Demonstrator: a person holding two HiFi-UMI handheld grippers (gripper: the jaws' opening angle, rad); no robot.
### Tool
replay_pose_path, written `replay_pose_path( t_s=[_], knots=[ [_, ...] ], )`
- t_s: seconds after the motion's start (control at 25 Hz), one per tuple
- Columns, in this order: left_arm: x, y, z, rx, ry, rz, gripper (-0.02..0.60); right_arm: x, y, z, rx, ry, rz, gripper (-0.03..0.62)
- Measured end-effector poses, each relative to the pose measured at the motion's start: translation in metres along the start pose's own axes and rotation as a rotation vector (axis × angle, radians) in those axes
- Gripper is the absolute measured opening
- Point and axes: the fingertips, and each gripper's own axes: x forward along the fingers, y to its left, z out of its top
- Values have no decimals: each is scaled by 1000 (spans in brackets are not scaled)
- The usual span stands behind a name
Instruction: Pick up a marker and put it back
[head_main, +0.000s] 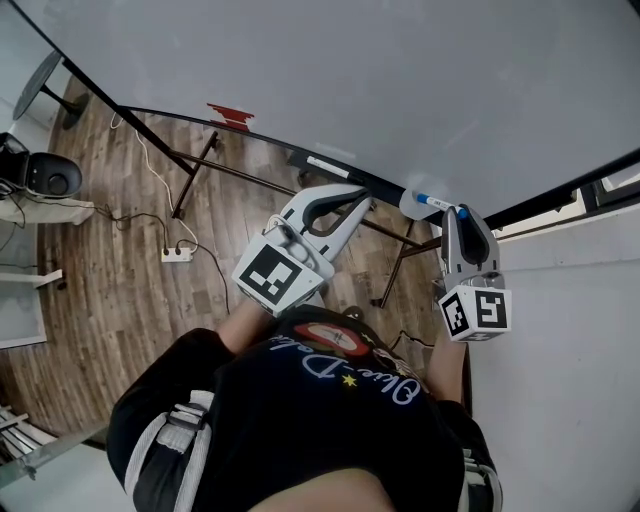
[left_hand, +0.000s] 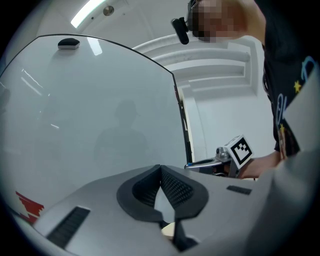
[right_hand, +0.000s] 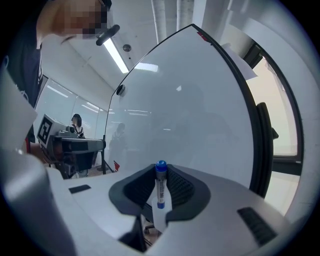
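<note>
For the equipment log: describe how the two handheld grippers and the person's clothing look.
The left gripper and the right gripper are smooth light-grey plastic shells, each with two jaws lined with black ribbed pads and a white cube with black square markers at the rear. No cables show on them. The person wears a black top with pale lettering.

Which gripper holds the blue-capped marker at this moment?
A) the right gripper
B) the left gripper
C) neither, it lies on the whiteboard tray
A: the marker stands clamped between the pads of the right gripper, while the left gripper is shut on nothing.
</note>
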Motion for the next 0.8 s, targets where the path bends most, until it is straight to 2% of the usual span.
replay_pose_path(
  t_s=[0.8],
  knots=[
    [-8,10,-3,4,22,63,3,20,-4,-44,31,79,21,67]
  ],
)
